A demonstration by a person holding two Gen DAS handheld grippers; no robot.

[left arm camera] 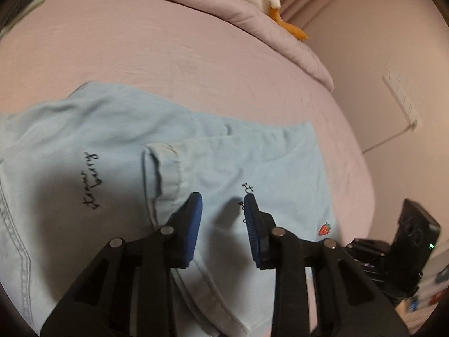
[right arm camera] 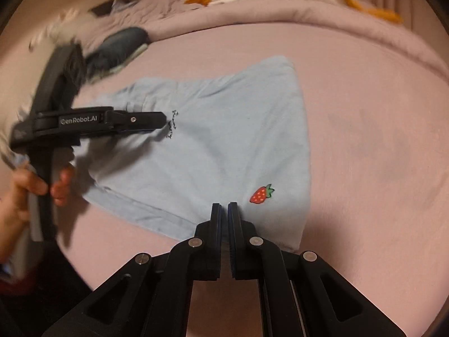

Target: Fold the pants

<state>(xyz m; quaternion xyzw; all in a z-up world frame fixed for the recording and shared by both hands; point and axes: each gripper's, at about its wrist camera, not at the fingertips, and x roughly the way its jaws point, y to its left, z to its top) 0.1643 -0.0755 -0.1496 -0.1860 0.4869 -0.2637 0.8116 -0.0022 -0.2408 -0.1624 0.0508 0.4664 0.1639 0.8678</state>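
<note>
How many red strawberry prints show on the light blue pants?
1. The red strawberry print sits near the corner of the light blue folded pants, close to the shut right gripper. Others may be hidden inside the folds.

Dim pinkish light, blurry fisheye edges.

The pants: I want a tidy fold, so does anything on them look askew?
On the light blue pants, the folded-over leg cuff lies slanted and rumpled across the middle, beside the open left claw. The rest lies fairly flat.
</note>
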